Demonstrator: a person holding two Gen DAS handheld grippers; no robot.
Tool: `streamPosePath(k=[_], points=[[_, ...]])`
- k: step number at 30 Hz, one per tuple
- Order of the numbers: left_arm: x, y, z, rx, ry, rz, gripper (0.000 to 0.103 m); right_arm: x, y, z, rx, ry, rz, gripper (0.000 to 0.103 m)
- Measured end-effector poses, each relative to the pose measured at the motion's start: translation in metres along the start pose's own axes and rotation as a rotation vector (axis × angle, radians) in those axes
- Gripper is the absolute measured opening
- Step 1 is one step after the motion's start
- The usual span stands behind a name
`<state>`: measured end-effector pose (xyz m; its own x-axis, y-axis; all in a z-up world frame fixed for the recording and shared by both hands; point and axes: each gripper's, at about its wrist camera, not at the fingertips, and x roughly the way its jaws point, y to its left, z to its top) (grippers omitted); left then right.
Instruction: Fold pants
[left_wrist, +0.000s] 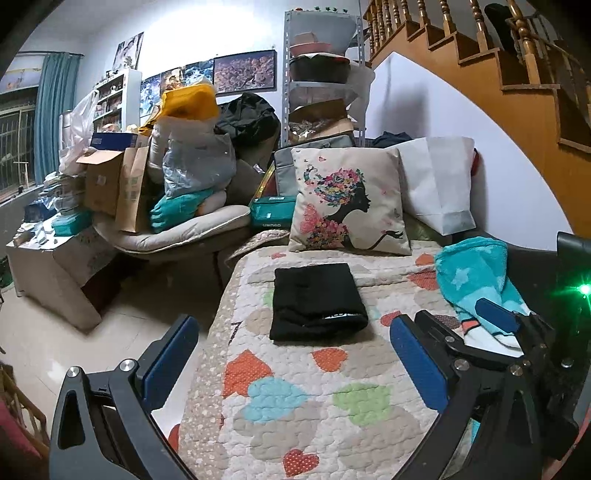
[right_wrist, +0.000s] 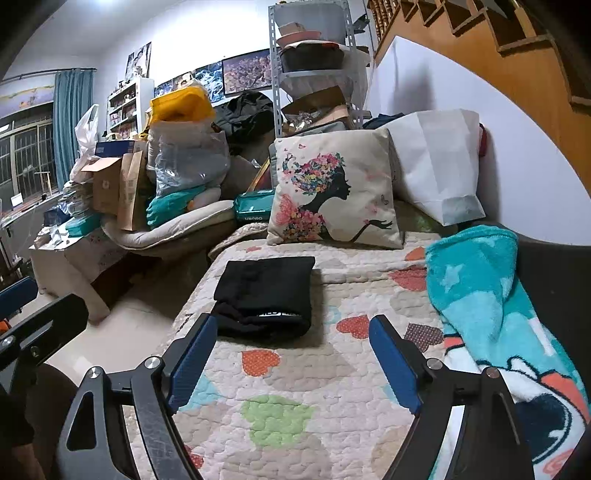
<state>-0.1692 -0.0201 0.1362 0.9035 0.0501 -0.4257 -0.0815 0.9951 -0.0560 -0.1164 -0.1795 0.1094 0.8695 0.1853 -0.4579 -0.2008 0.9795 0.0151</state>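
Black pants are lying folded into a compact rectangle on the quilt, toward its far left edge, with the thick folded side facing the cameras and a small white print showing on it. Nothing is touching them. Just behind, a cushion printed with a flower-haired silhouette is leaning upright at the quilt's far edge, and a white bag is standing beside it against the wall. A teal blanket with pale stars is draping along the quilt's right edge, well apart from the pants. The left gripper is hovering above the near part of the quilt with its blue pads spread wide and nothing between them; its left finger is hanging past the quilt's left edge over the floor. The right gripper is likewise released and gripping nothing, its left pad sitting just in front of the near left corner of the pants in the right wrist view, though whether it is touching the cloth I cannot tell.
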Motion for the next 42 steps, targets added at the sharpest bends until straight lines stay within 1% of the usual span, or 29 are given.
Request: streamPosePath(k=[4, 13, 21, 26, 35, 42], points=[[0.001, 0.003, -0.001, -0.005, 0.014, 0.0, 0.103, 0.003, 0.001, -0.002, -0.005, 0.011, -0.003, 0.089], [0.017, 0.012, -0.007, -0.016, 0.078, -0.002, 0.103, 0.013, 0.003, -0.008, -0.008, 0.048, -0.005, 0.089], [0.041, 0.024, -0.015, -0.058, 0.161, 0.001, 0.103, 0.025, 0.0, -0.015, 0.015, 0.099, -0.012, 0.089], [0.055, 0.029, -0.019, -0.069, 0.198, 0.006, 0.103, 0.035, 0.004, -0.017, 0.007, 0.127, -0.007, 0.089], [0.078, 0.04, -0.021, -0.093, 0.243, 0.026, 0.103, 0.06, 0.02, -0.013, -0.04, 0.164, 0.006, 0.089], [0.108, 0.046, -0.019, -0.107, 0.287, 0.047, 0.103, 0.079, 0.015, -0.017, -0.043, 0.203, -0.02, 0.089]])
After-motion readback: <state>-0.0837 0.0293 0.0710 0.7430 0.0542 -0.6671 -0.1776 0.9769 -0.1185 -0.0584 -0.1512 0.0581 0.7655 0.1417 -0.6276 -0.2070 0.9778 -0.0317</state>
